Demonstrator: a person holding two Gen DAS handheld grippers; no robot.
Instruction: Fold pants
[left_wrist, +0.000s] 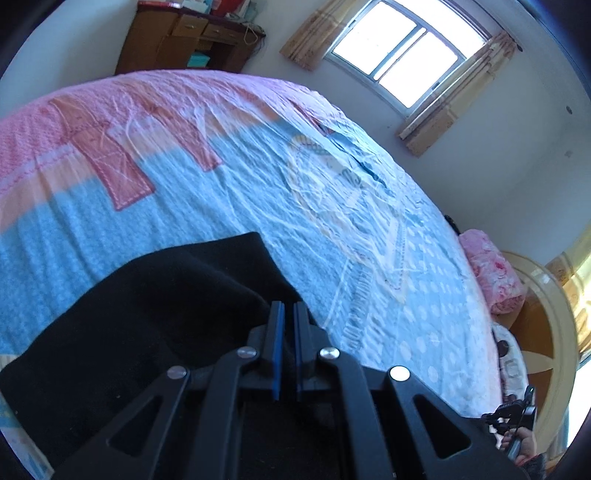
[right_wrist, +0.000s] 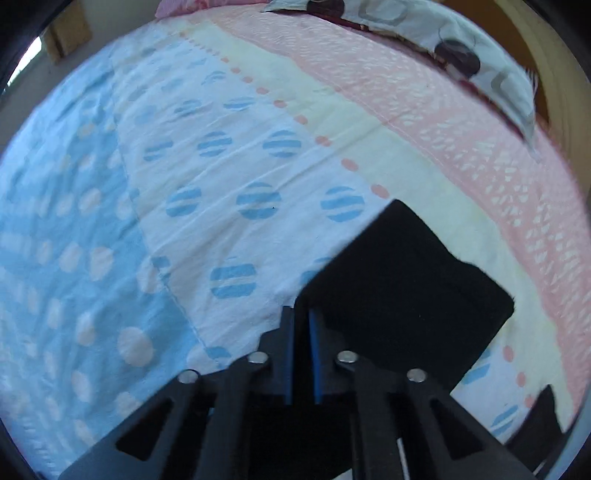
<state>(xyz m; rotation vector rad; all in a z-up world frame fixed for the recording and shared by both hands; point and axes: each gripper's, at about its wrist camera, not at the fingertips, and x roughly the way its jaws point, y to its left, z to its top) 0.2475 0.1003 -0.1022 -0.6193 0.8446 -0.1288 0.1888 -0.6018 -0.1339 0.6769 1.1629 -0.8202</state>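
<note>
Two tools clamped on black pants (left_wrist: 155, 325): left tool (left_wrist: 289, 314), right tool (right_wrist: 301, 314), over patterned bedsheet (right_wrist: 221, 177).

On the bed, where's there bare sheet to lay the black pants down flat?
The bedsheet is bare from the black pants up to the pink band by the desk. In the right wrist view, the dotted blue-and-white stretch left of the pants is free. It is crowded by the pink blanket and patterned pillow.

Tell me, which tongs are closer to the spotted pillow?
Right. The right tongs grip the black pants near the pillow; the left tongs hold them farther down the bed, away from it.
</note>
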